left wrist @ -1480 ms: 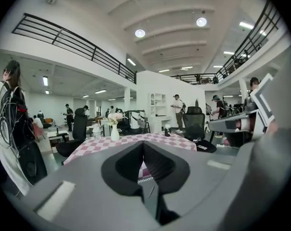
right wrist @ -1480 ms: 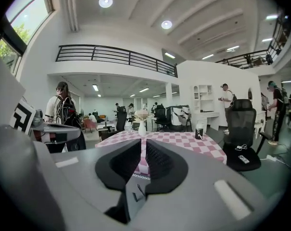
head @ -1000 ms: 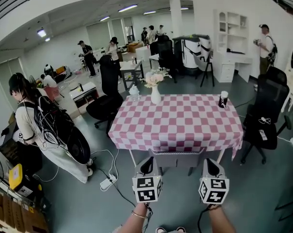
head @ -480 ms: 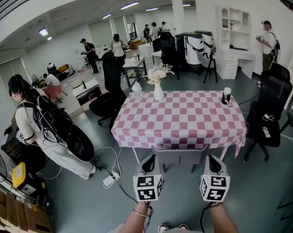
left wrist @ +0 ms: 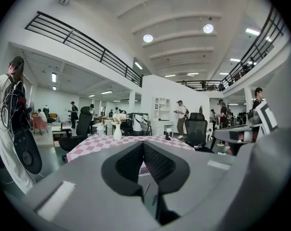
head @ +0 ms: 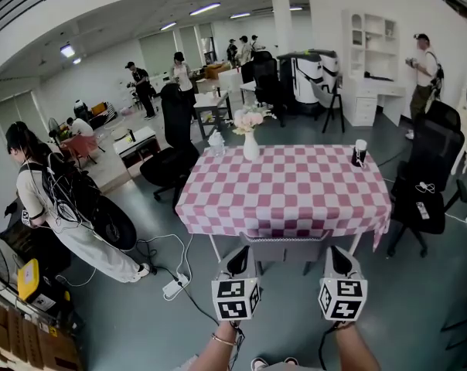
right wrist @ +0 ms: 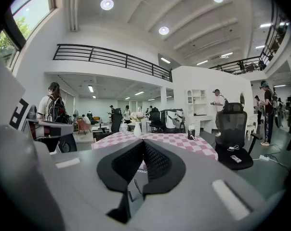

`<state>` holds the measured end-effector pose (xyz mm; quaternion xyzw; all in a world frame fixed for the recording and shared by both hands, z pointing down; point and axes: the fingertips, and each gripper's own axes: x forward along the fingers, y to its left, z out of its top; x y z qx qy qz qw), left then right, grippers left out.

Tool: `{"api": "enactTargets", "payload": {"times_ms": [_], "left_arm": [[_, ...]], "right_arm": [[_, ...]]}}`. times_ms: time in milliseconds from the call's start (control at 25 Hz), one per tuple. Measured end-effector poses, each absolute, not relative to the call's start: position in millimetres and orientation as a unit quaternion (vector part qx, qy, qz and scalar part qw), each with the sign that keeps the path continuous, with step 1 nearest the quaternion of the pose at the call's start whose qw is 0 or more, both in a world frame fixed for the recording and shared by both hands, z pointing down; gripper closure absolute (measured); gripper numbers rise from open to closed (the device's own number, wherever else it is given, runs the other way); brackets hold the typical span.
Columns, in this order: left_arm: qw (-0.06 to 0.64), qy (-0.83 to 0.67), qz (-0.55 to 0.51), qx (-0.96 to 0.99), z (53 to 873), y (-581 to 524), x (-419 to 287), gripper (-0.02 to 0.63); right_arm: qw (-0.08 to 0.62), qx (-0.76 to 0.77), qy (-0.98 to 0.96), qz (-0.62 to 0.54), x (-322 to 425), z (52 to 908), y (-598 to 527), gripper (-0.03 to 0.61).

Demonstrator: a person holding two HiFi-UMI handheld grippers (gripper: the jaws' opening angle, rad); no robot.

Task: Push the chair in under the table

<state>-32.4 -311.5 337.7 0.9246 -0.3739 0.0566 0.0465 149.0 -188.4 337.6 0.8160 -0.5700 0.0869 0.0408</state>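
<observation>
The table point(head: 288, 195) wears a pink-and-white checked cloth. A grey chair point(head: 284, 247) stands at its near edge, its seat tucked under the cloth and only the backrest showing. My left gripper point(head: 237, 256) is shut with nothing in it, just outside the backrest's left corner. My right gripper point(head: 335, 256) is shut and empty by the right corner. I cannot tell whether either touches the chair. In the left gripper view the shut jaws point(left wrist: 143, 146) point at the checked cloth point(left wrist: 95, 146). The right gripper view shows the same closed jaws point(right wrist: 143, 144) before the cloth point(right wrist: 186, 141).
A white vase of flowers point(head: 250, 147) and a dark cup point(head: 359, 154) stand on the table's far side. A black office chair point(head: 425, 188) is to the right. A person with a backpack point(head: 59, 207) stands left, above a power strip with cables point(head: 172, 288).
Both grippers stay where they were. The person with the backpack at the left has shifted a little further left, and the head view has tilted slightly.
</observation>
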Motion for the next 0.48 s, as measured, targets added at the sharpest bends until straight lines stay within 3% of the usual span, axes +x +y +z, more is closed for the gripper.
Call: {"api": "enactTargets", "payload": {"times_ms": [480], "left_arm": [[0.046, -0.382, 0.072, 0.92, 347.2, -320.8, -37.1, 0.612]], "right_arm": [[0.048, 0.814, -0.571, 0.094, 148.9, 341.8, -193.4, 0.569]]}}
